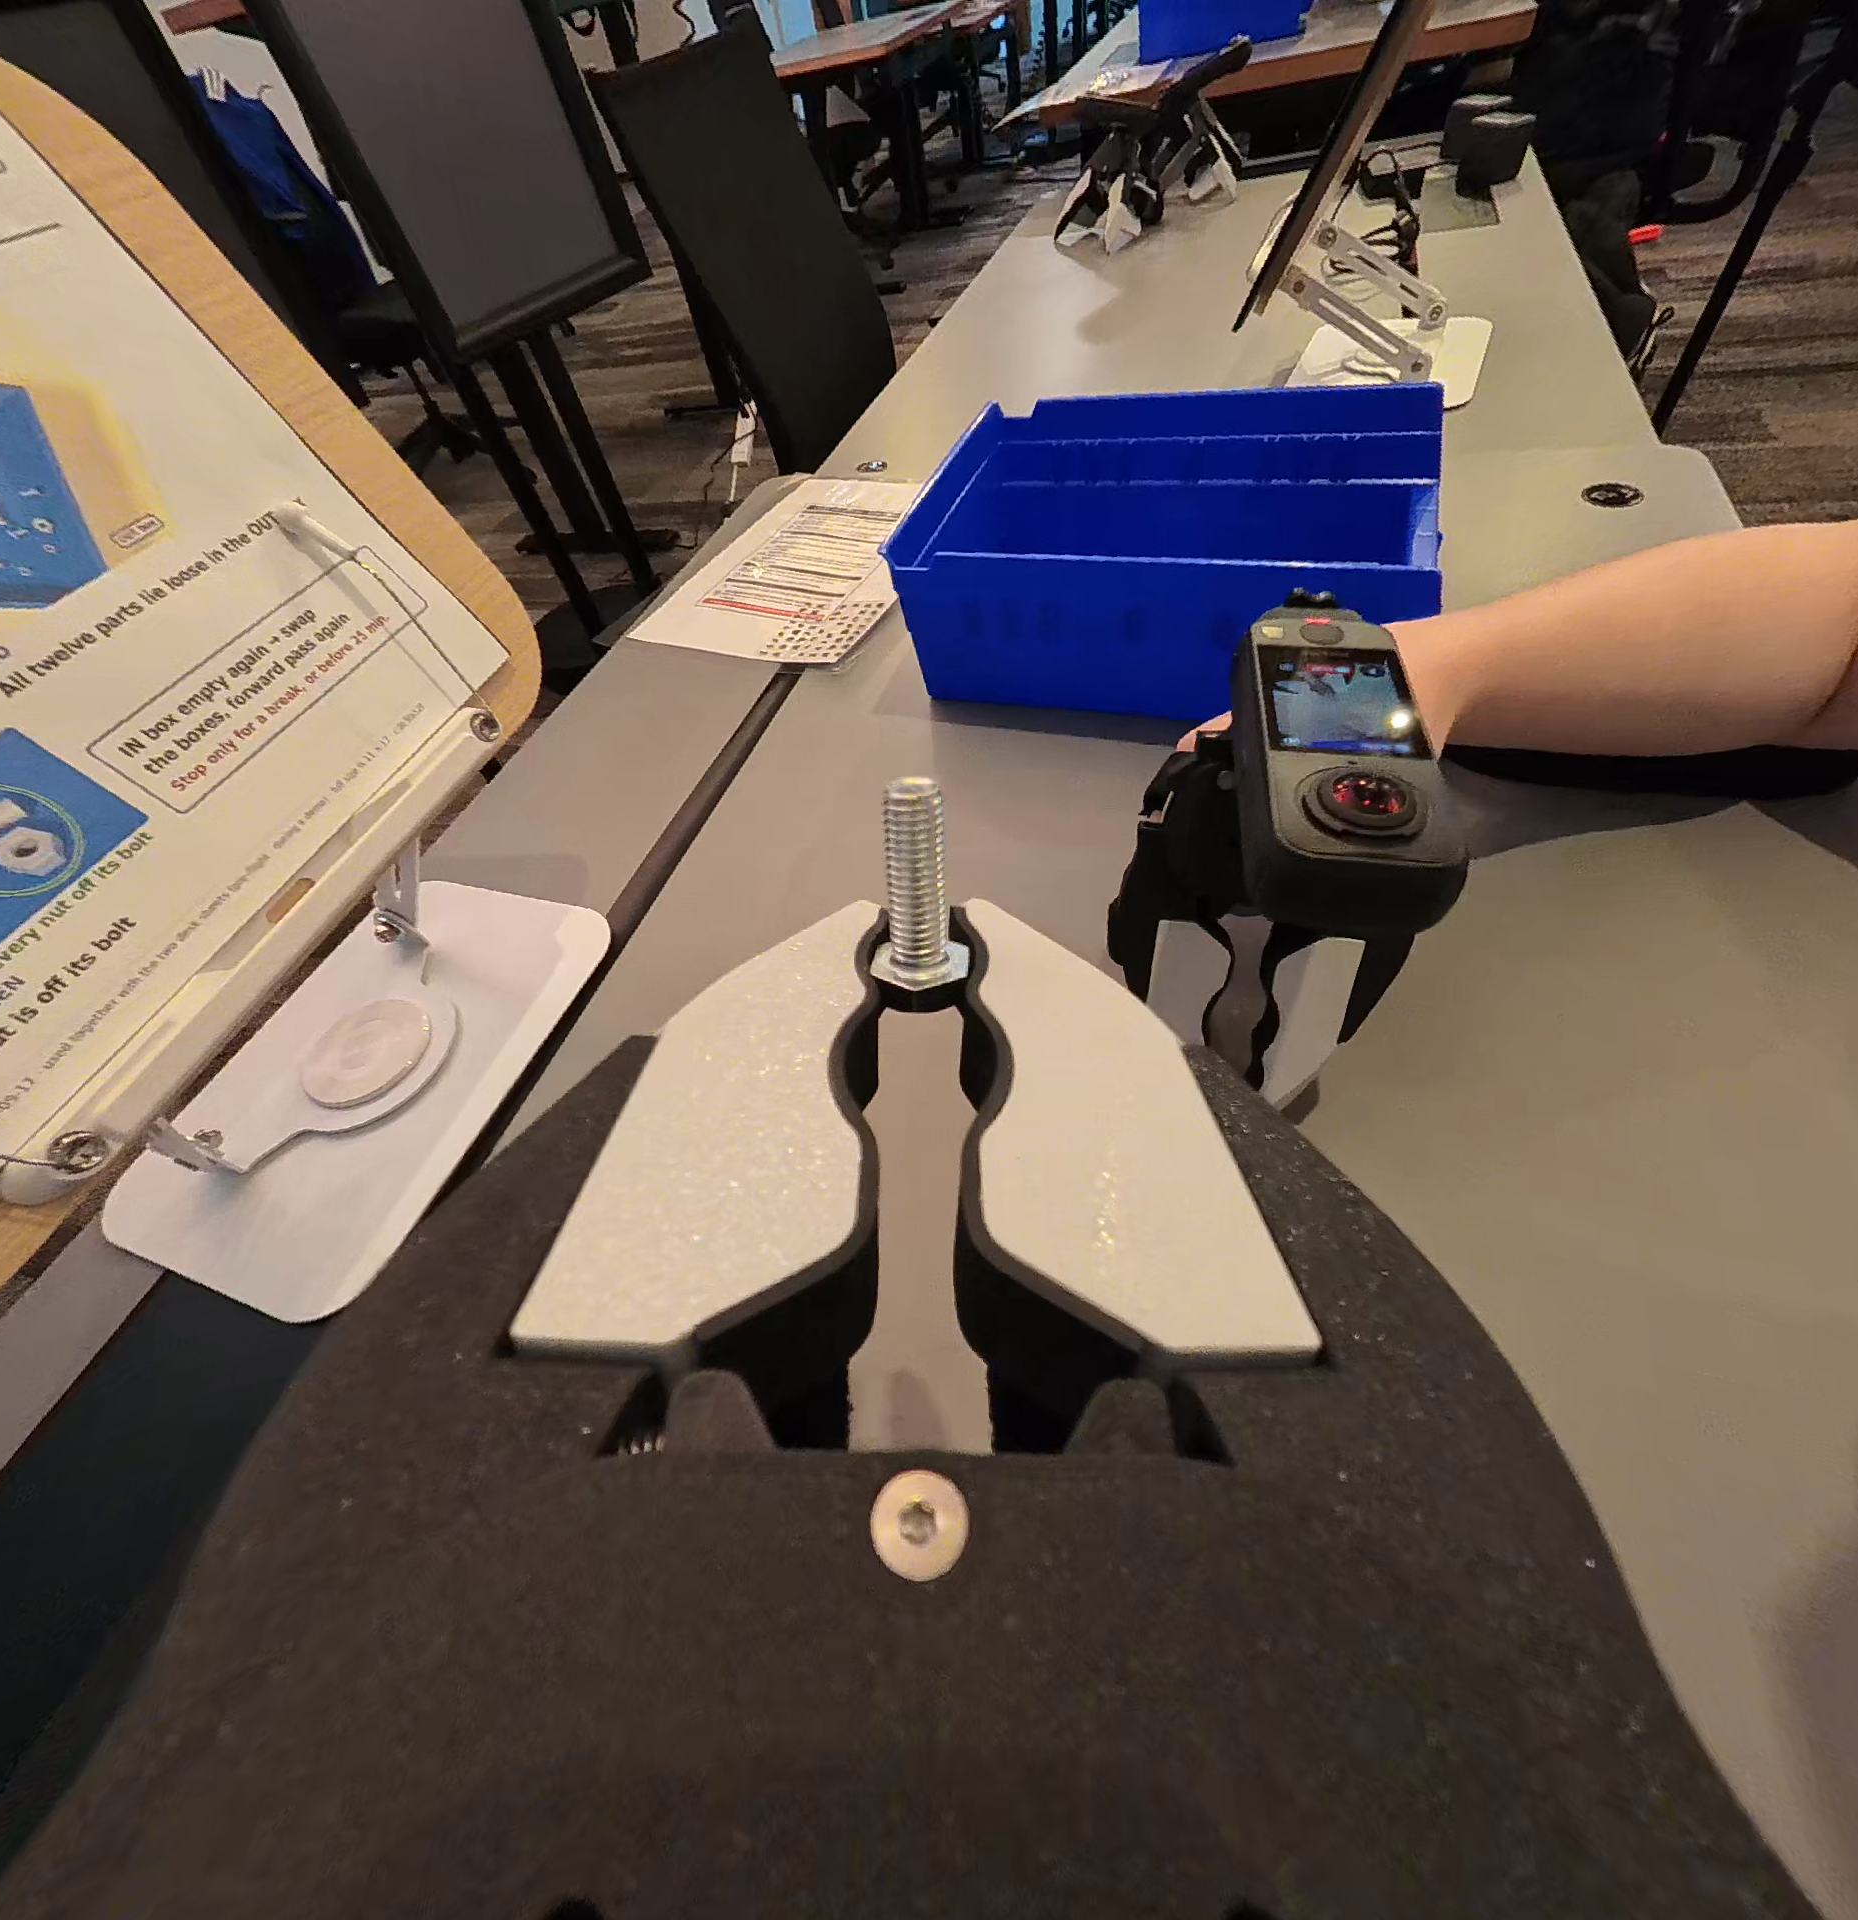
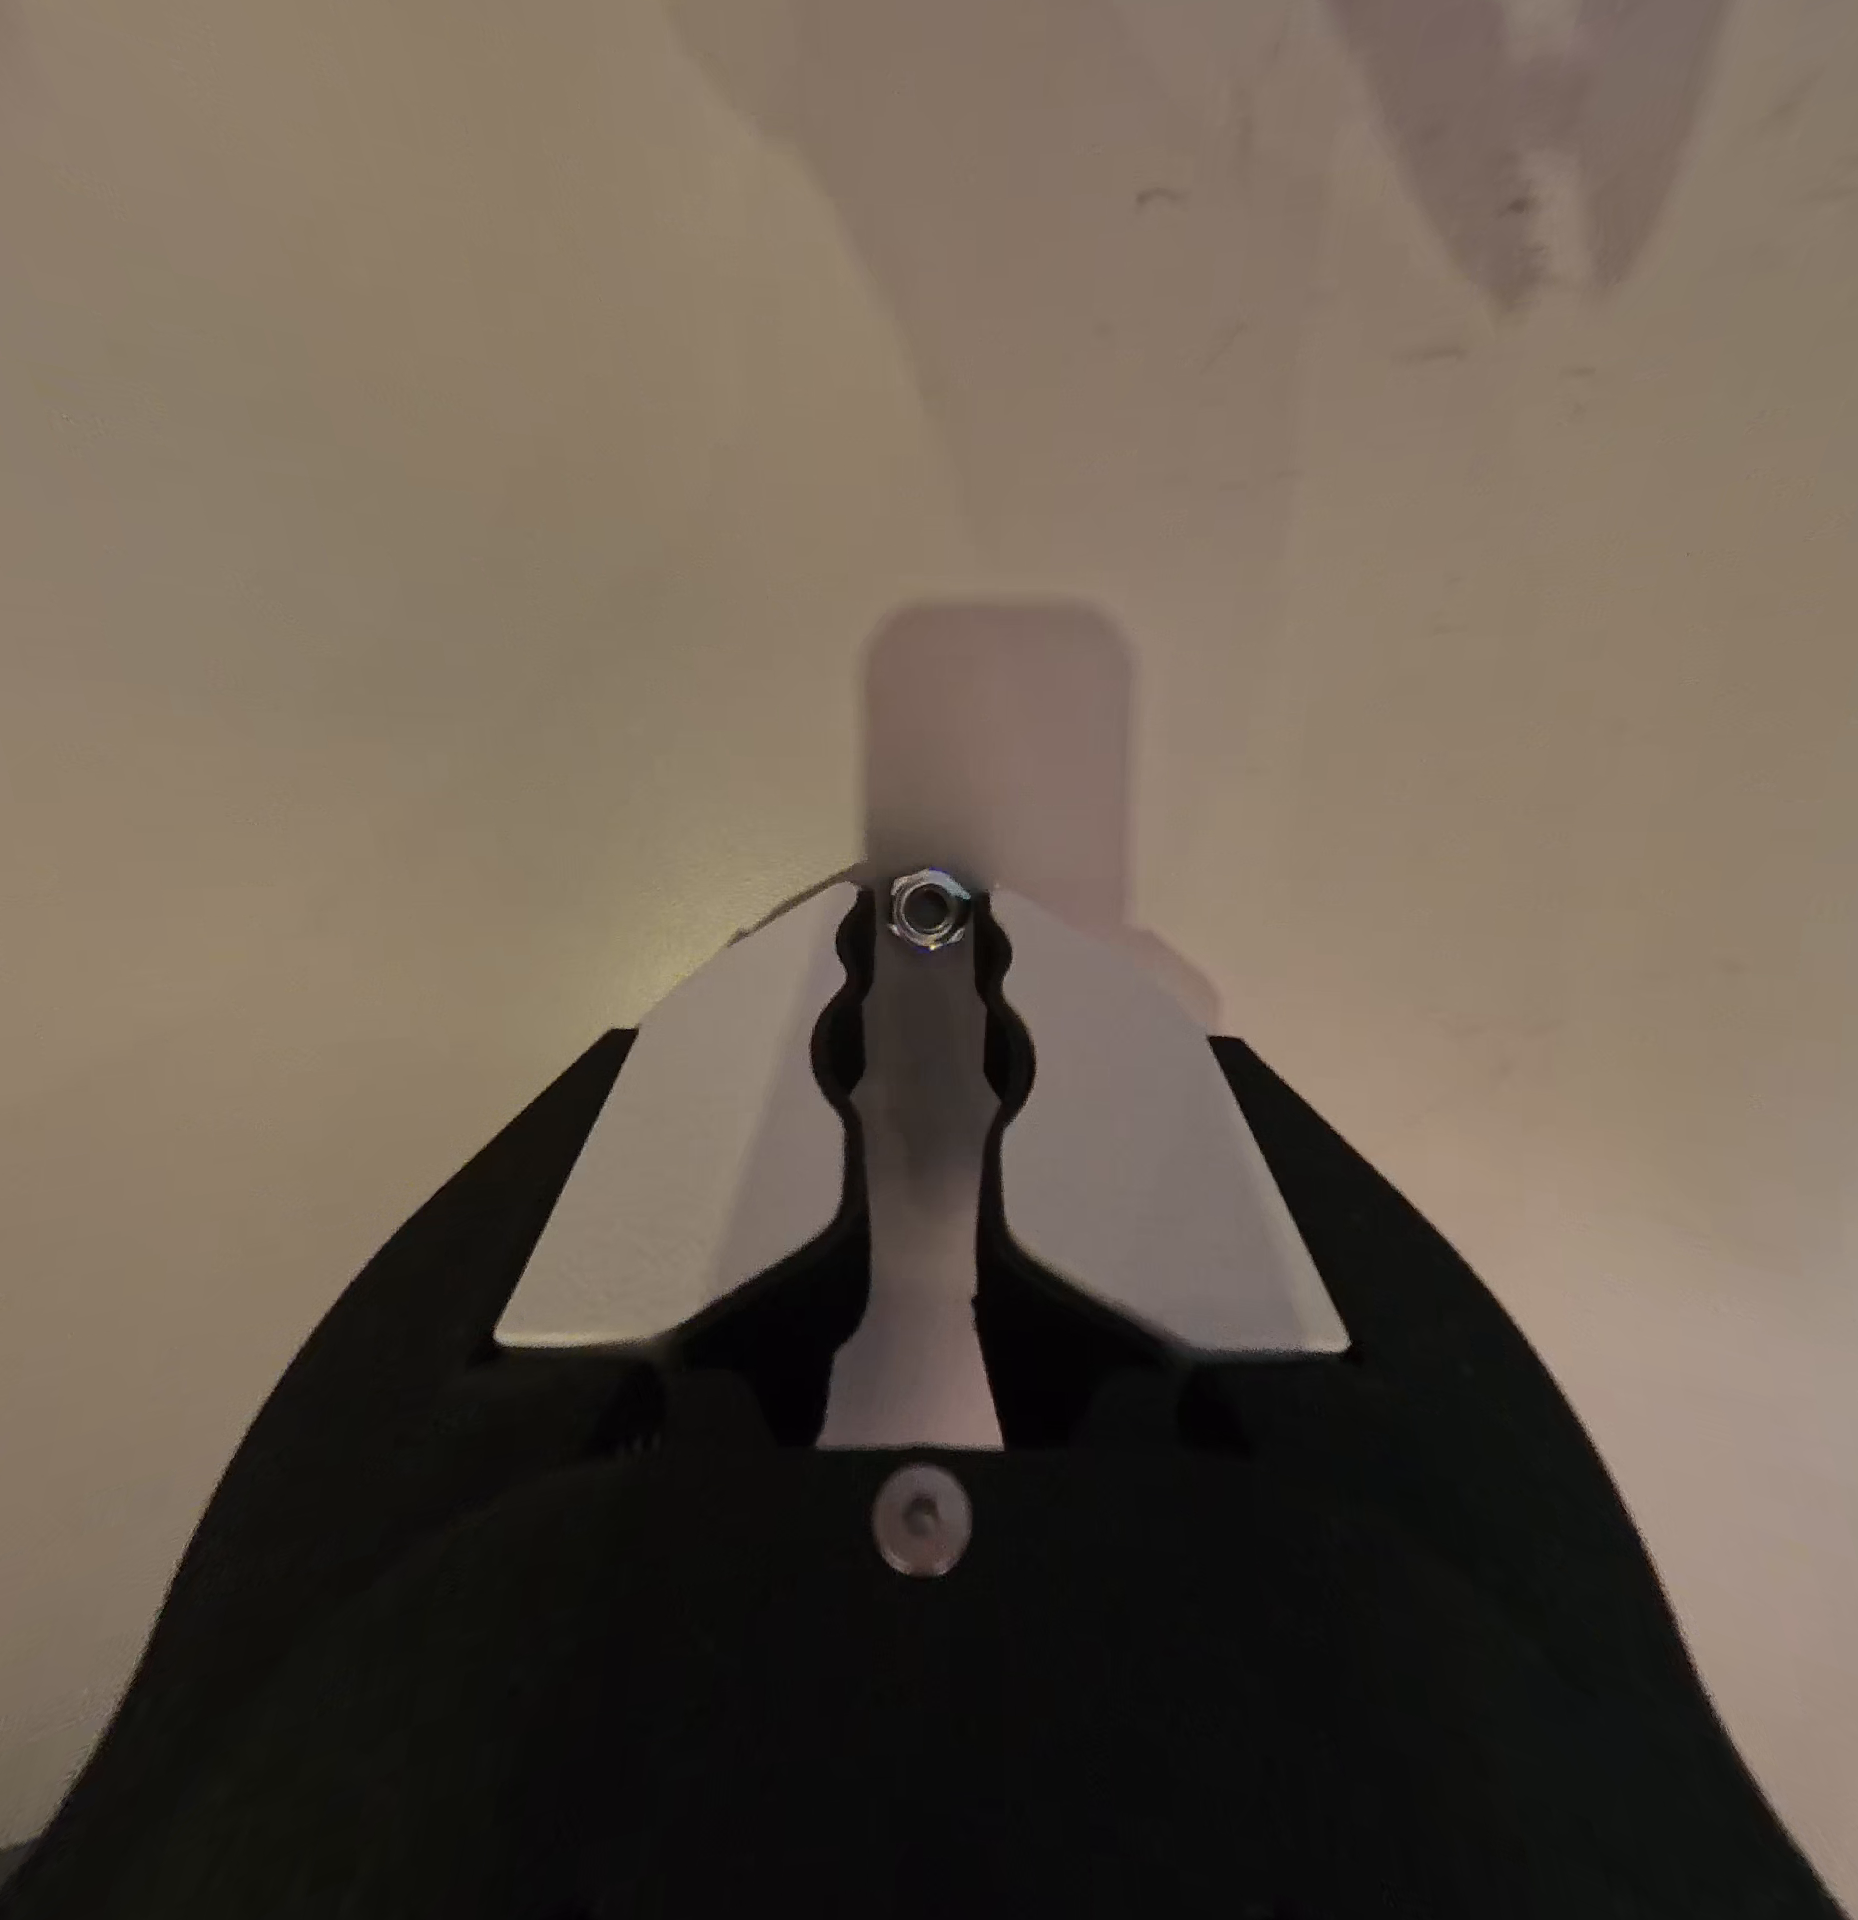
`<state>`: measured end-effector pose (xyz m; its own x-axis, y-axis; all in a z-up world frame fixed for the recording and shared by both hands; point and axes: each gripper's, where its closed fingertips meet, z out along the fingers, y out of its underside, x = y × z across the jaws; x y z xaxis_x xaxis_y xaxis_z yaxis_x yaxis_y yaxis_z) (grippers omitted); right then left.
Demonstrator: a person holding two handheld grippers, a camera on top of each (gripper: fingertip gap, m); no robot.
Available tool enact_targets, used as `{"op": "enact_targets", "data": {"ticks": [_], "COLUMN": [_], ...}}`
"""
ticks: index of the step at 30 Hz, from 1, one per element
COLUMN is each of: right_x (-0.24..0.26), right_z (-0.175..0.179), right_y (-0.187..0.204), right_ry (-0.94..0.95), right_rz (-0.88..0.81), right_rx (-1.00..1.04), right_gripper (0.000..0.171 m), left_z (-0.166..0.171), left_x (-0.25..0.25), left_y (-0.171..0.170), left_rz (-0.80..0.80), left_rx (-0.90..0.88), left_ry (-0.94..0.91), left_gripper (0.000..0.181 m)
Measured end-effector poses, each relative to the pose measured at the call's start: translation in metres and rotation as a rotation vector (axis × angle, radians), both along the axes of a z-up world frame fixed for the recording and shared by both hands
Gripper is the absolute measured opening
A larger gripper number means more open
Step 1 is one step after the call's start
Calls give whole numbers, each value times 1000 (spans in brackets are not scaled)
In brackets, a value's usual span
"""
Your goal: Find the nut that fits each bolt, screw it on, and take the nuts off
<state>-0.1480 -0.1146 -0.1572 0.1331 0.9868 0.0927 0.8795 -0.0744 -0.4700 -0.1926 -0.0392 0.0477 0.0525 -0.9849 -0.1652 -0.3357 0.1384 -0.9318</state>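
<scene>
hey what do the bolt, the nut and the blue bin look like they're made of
The bolt: bright metal, probably zinc-plated steel, judging by its silvery shiny threads. The nut: metal too, with glinting hex faces. The blue bin: likely molded plastic, given its uniform saturated colour and thin ribbed walls.

Grey bench (image 1: 1527,1195) in front of me: blue bin (image 1: 1164,582), a paper sheet (image 1: 790,571), two white stand bases (image 1: 364,1091) on it.

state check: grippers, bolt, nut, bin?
left gripper: shut on bolt
bolt: upright, thread up, head clamped between the fingers
right gripper: shut on nut, pointing down at the table
nut: held at fingertips
blue bin: open, contents hidden
</scene>
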Motion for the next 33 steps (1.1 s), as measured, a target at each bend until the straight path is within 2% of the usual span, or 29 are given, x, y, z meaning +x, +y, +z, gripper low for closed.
{"op": "enact_targets", "data": {"ticks": [11, 14, 19, 21, 27, 33], "right_x": [2, -1, -2, 5, 11, 6], "right_z": [3, 38, 148, 178, 198, 193], "right_y": [-1, -2, -11, -10, -11, -20], "right_ry": [-1, 111, 503, 593, 638, 574], "right_rz": [21, 30, 16, -14, -1, 66], "right_rx": [1, 31, 141, 209, 336, 370], "right_gripper": [14, 14, 14, 14, 14, 14], "left_z": [-18, -27, -50, -57, -63, -69], "left_x": [12, 18, 40, 50, 66, 68], "left_y": [-4, -6, -20, -31, -69, -90], "left_rz": [-24, -38, -56, -87, -226, -310], "left_rx": [-18, -38, -71, -58, 20, 76], "left_ry": [47, 62, 112, 124, 125, 167], "left_gripper": [10, 10, 9, 9, 9, 9]}}
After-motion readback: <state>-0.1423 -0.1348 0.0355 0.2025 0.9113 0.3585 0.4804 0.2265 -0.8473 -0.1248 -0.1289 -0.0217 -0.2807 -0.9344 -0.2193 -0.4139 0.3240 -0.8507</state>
